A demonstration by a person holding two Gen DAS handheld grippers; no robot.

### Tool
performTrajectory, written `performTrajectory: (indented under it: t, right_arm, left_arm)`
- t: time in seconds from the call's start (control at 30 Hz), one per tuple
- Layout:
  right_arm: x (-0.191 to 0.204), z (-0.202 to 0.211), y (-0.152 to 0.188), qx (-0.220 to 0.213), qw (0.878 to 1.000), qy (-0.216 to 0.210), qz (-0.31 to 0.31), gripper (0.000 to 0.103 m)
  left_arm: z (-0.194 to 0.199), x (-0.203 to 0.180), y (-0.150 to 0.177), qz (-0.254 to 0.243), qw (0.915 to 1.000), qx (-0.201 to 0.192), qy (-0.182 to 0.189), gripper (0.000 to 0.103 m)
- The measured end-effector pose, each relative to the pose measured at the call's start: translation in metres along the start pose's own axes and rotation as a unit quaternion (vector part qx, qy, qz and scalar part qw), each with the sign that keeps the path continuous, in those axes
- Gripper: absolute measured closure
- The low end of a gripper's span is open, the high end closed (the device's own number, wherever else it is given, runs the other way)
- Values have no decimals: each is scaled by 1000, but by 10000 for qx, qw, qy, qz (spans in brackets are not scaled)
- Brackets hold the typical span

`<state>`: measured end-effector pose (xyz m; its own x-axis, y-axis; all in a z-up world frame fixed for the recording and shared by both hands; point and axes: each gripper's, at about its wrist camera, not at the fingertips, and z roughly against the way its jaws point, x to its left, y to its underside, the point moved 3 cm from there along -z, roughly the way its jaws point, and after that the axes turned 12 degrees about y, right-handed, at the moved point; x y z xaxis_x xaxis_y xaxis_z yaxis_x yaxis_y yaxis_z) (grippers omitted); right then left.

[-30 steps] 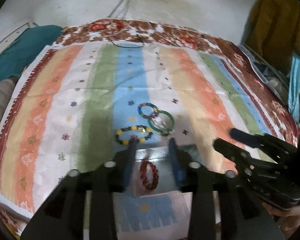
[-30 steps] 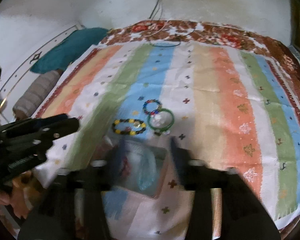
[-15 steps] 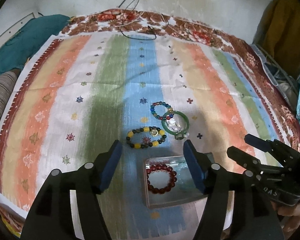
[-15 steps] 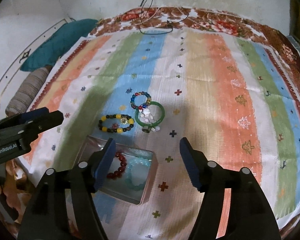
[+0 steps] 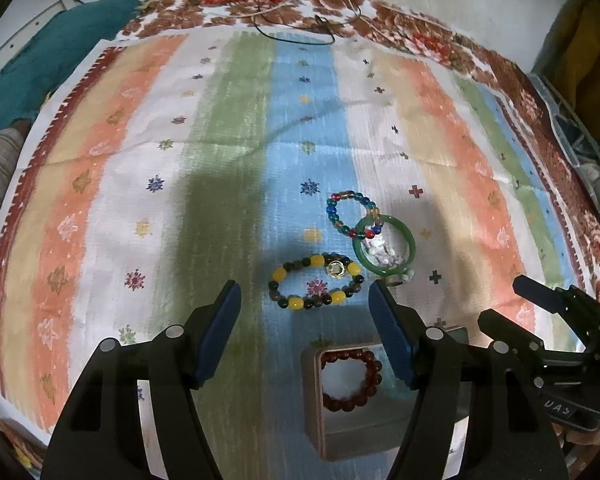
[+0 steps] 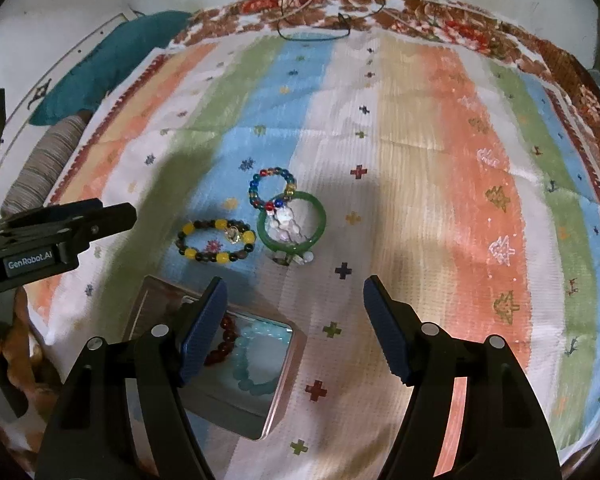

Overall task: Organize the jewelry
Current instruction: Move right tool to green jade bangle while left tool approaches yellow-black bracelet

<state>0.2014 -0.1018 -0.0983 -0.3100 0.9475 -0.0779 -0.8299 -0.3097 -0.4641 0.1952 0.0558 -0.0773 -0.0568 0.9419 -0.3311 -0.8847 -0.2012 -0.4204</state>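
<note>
I see a yellow-and-dark beaded bracelet flat on the cloth, multicoloured bead ring overlapping a green bangle, red bracelet lying in the tin.

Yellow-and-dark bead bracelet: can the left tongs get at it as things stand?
Probably yes. The yellow-and-dark bead bracelet lies flat on the cloth, apart from the green bangle, just ahead of the open left tongs, with nothing between.

bracelets: 5 (two in tray) | green bangle: 1 | tray: 1 | hand-held grippers: 2
</note>
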Motion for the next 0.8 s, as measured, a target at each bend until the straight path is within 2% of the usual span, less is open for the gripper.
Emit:
performTrajectory:
  t: [0.6,0.8]
  right_arm:
    - [12,-41,-13,396,9980,267,408,33]
    - [17,-55,-18,581,9970,231,452,33]
  left_arm:
    - [-35,13,-13,90,9992,381,-98,37]
    - [-47,17,-16,83,9987,490,-129,37]
